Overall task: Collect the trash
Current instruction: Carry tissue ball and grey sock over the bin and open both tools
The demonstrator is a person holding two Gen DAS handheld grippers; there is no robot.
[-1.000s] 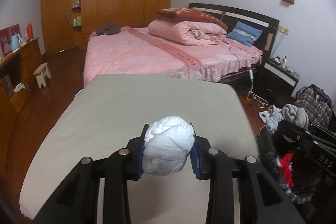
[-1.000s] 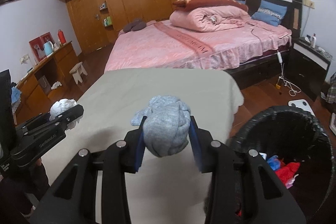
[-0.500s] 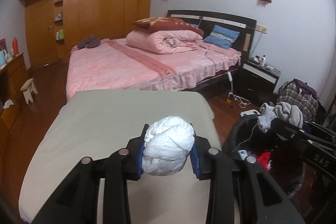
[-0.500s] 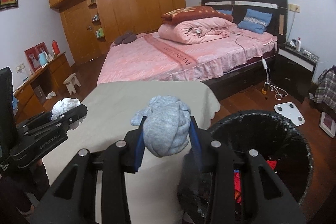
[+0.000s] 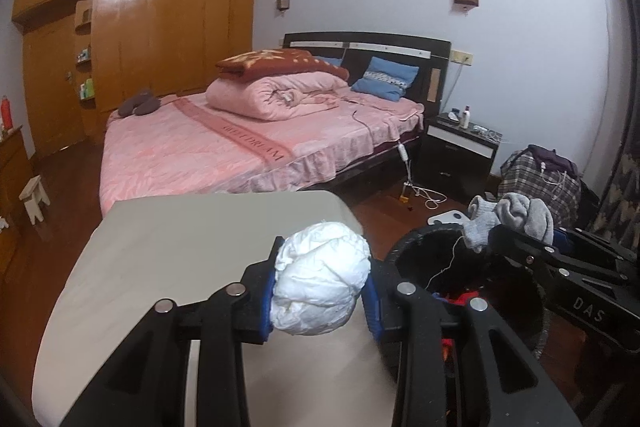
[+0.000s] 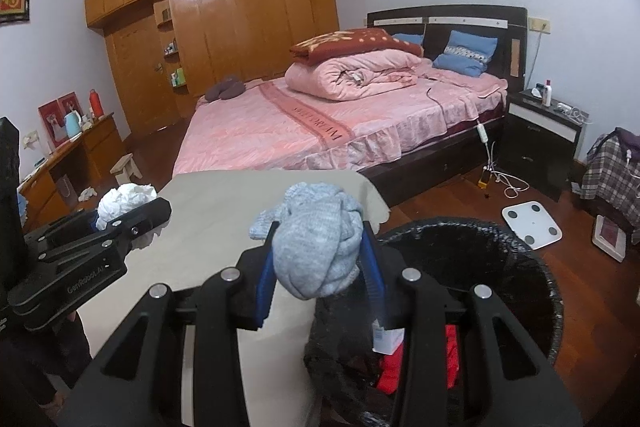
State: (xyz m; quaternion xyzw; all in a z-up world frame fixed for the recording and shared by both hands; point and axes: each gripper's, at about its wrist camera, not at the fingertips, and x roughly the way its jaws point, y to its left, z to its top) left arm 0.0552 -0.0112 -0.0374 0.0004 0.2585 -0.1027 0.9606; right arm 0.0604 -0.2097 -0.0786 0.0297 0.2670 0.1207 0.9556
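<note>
- A bedroom: a table under a beige cloth [image 5: 192, 251] stands in the foreground, in front of a bed with a pink spread [image 5: 240, 147] and a long wooden wardrobe [image 5: 160, 27] along the far wall.
- A crumpled white paper ball [image 5: 322, 291] sits pinched between the blue pads of the left gripper [image 5: 322, 297], above the right-hand end of the table.
- From the right wrist view the same ball [image 6: 124, 201] and the left gripper [image 6: 120, 227] show at the left edge, over the table.
- A balled grey knitted cloth [image 6: 316, 247] is clamped between the blue pads of the right gripper [image 6: 318, 263], at the table's right edge and just beside the bin's rim.
- In the left wrist view that cloth [image 5: 508, 223] hangs at the tip of the right gripper [image 5: 500, 235], over the bin's far rim.
- A round bin lined with a black bag [image 6: 520, 267] stands on the wooden floor just right of the table; red items [image 6: 400, 367] and a small white carton [image 6: 386, 339] lie inside.
- Farther out: a black nightstand [image 5: 460, 155] beside the bed, a white bathroom scale [image 6: 530, 219] on the floor, a plaid bag [image 5: 540, 183] by the wall.
- A folded pink quilt [image 5: 276, 93] with a red blanket on top lies on the bed.
</note>
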